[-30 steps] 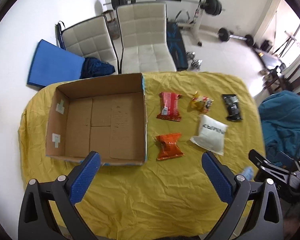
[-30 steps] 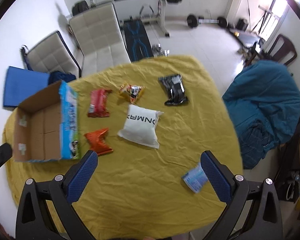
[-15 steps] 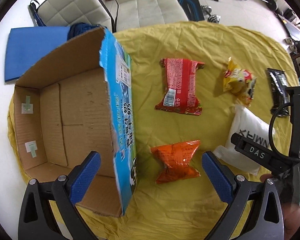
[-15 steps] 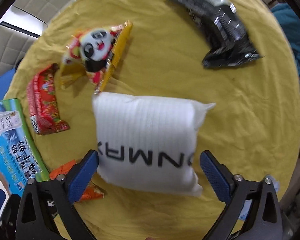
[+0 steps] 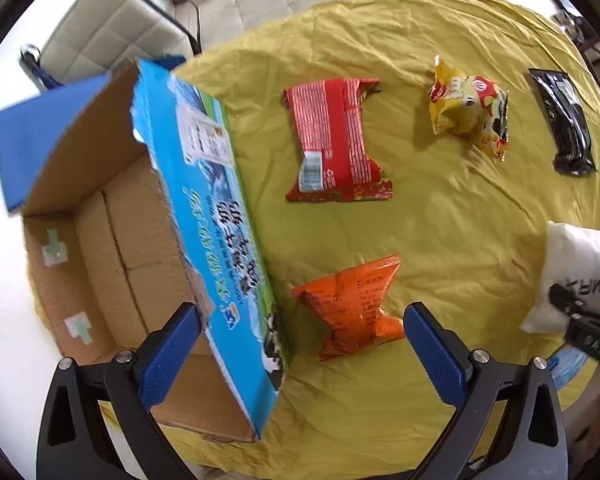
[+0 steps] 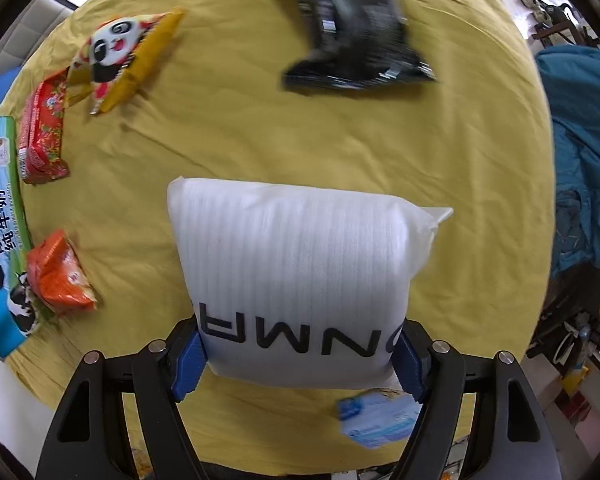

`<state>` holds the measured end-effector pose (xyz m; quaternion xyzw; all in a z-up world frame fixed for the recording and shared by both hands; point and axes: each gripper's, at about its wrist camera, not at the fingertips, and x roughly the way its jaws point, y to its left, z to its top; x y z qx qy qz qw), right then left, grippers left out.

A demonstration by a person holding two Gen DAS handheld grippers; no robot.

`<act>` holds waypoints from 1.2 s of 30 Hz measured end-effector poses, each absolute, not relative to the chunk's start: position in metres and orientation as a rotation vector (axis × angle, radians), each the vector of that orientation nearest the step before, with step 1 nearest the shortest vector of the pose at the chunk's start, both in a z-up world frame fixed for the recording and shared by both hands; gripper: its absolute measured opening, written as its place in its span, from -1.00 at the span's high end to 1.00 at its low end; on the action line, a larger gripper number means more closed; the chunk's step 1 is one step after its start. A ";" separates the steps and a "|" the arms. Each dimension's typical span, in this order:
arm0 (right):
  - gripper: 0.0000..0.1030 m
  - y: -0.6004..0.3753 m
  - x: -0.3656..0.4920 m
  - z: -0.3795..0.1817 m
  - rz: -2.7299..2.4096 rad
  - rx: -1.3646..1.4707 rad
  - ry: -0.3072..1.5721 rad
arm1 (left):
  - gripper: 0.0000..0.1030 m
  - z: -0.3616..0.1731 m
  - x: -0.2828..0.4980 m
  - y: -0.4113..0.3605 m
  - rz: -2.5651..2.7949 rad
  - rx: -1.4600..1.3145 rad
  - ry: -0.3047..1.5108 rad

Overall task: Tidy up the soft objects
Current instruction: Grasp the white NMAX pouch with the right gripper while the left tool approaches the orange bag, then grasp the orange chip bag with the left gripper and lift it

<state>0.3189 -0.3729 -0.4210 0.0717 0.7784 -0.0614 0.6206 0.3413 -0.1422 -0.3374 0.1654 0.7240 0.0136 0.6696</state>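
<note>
Two hand-held grippers are engaged: the right (image 6: 300, 356) is pinching the white pouch (image 6: 300, 276); the left (image 5: 300, 344) is spread above the orange packet (image 5: 352, 308). Transfer leftward into the box (image 5: 112, 240) is judged next.

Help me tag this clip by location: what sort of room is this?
Probably a home dining or living area: a table under a yellow cloth, white padded chairs beside it, and snack packets such as the red one lying next to a cardboard box.
</note>
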 end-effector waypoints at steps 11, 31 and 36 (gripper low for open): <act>-0.53 -0.398 0.284 -0.414 -0.124 0.221 1.770 | -1.00 -0.350 0.332 -0.184 -0.119 0.349 1.733; -0.52 -0.406 0.259 -0.414 -0.098 0.212 1.763 | -0.05 -0.440 0.342 -0.207 -0.043 0.452 1.882; -0.52 -0.421 0.249 -0.422 -0.118 0.247 1.770 | -0.24 -0.440 0.330 -0.211 -0.067 0.346 1.857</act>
